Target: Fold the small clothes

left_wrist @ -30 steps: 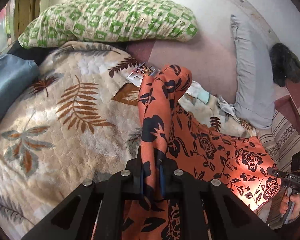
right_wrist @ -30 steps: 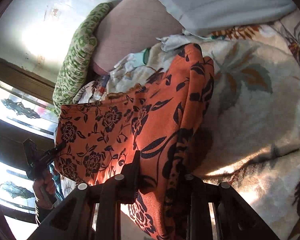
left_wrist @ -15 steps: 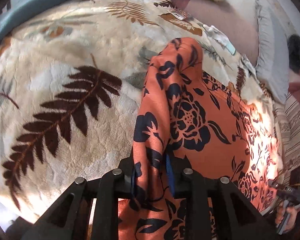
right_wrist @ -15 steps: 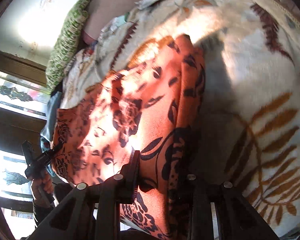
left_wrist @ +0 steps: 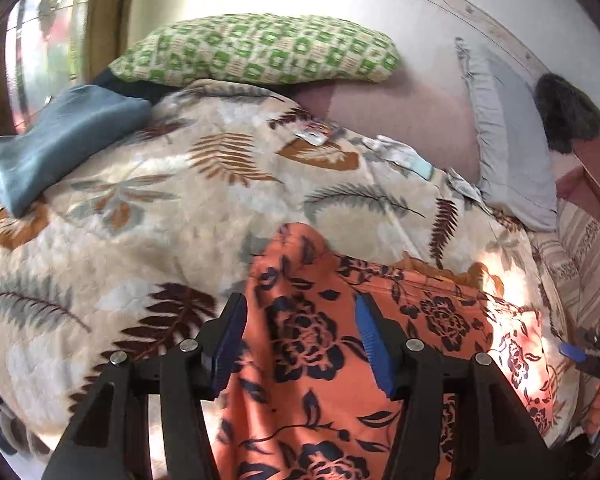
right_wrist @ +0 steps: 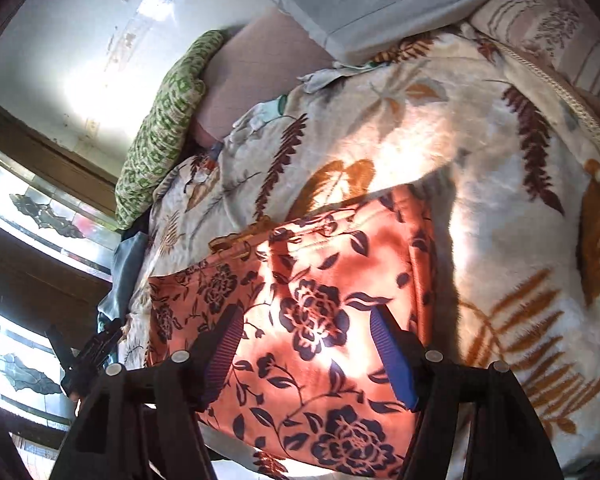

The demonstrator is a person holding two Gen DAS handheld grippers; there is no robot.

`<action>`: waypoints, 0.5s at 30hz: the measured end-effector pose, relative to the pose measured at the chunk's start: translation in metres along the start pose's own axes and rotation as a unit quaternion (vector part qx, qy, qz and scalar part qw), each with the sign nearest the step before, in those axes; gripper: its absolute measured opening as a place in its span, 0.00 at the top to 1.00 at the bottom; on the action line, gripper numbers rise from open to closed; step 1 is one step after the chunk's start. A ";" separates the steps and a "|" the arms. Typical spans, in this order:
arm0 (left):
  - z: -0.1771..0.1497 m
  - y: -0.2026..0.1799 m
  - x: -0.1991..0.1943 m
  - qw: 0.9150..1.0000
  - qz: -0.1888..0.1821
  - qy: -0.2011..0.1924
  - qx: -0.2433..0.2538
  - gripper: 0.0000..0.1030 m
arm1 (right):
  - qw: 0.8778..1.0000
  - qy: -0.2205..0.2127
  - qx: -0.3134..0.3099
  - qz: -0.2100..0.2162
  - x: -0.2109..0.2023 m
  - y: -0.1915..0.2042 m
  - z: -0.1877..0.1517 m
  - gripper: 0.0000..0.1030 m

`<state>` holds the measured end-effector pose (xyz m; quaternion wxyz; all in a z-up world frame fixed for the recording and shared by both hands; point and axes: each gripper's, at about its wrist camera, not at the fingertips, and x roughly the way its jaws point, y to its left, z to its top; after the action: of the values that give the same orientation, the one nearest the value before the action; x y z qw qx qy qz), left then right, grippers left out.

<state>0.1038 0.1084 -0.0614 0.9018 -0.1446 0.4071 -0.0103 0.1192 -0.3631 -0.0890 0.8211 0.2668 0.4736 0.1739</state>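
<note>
An orange garment with a dark floral print (left_wrist: 380,344) lies spread on the leaf-patterned blanket (left_wrist: 140,216) near the bed's front edge. It also shows in the right wrist view (right_wrist: 312,312), flat, with a folded edge along its right side. My left gripper (left_wrist: 298,336) is open and empty, its blue pads either side of the garment's left end, just above it. My right gripper (right_wrist: 308,344) is open and empty over the garment's other end. The right gripper also shows at the far right of the left wrist view (left_wrist: 580,354).
A green checked pillow (left_wrist: 256,50) and a grey pillow (left_wrist: 508,140) lie at the head of the bed. A folded blue cloth (left_wrist: 60,140) sits at the left. Small white and teal clothes (left_wrist: 404,156) lie near the pillows. A window (right_wrist: 28,216) is at the left.
Both grippers held the garment's ends raised, lowered it toward the blanket, then opened and let go. The garment now lies flat on the blanket.
</note>
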 end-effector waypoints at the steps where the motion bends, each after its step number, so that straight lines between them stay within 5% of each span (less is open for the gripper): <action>1: 0.002 -0.005 0.012 1.000 -0.014 0.007 0.004 0.44 | 1.000 0.001 0.000 0.018 0.010 0.003 0.004 0.33; 3: 0.006 -0.011 0.036 1.000 -0.005 0.021 0.013 0.44 | 0.999 -0.002 0.007 0.048 0.035 0.006 0.013 0.33; 8: 0.007 0.002 0.099 0.996 0.038 0.084 0.009 0.45 | 0.997 0.001 0.068 0.033 0.080 -0.038 0.035 0.33; 15: 0.014 0.005 0.119 0.995 0.044 0.083 0.022 0.43 | 0.990 -0.009 0.123 0.063 0.089 -0.084 0.039 0.35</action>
<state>0.1932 0.1006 -0.1412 0.8676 -0.1054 0.4860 0.0084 0.1998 -0.3930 -0.1847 0.7737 0.3964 0.4664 0.1637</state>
